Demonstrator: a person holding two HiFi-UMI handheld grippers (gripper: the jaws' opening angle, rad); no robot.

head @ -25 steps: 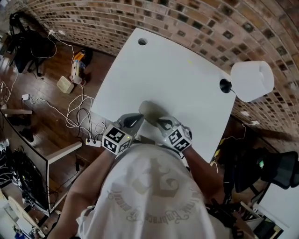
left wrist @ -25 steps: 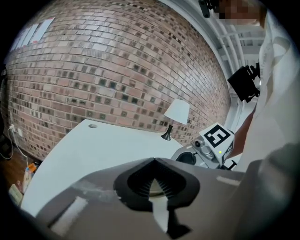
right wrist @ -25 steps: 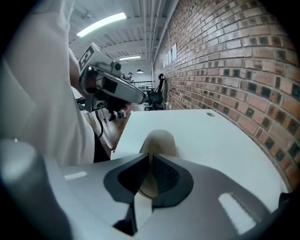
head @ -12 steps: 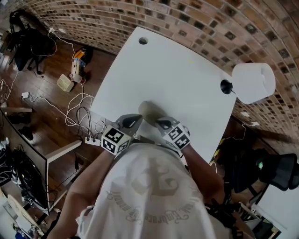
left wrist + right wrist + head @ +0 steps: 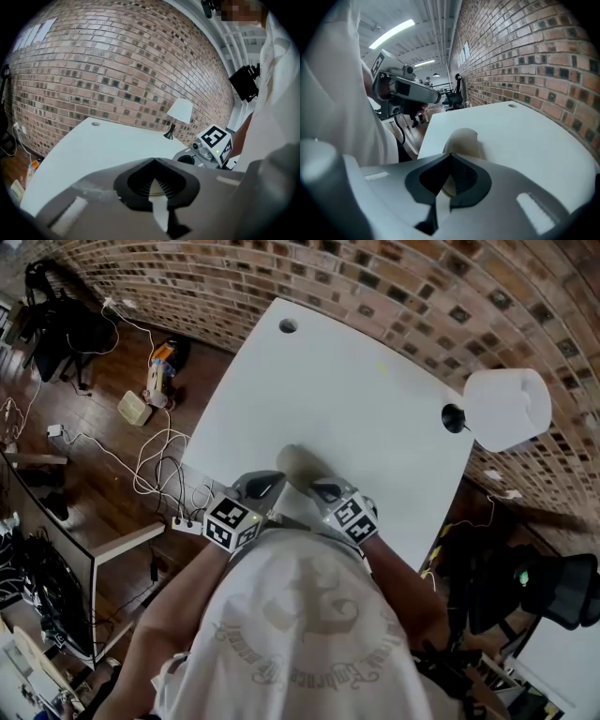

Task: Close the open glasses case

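The beige glasses case [image 5: 296,463] lies near the white table's [image 5: 356,390] front edge, between my two grippers. In the right gripper view the case [image 5: 461,139] shows as a rounded shell just beyond my tips; I cannot tell whether its lid is fully down. My right gripper [image 5: 320,487] is shut, its tips [image 5: 450,154] meeting right at the case's near end. My left gripper [image 5: 273,480] sits at the case's left side, shut too, with its jaws [image 5: 153,160] closed to a point and nothing between them.
A white-shaded lamp [image 5: 506,404] on a black base stands at the table's far right corner. A cable hole [image 5: 288,325] is in the far left corner. Cables and a power strip [image 5: 159,470] lie on the wooden floor to the left. A brick wall runs behind the table.
The right gripper has rolled a little and its marker cube has shifted slightly left. The left gripper and the case have stayed where they were.
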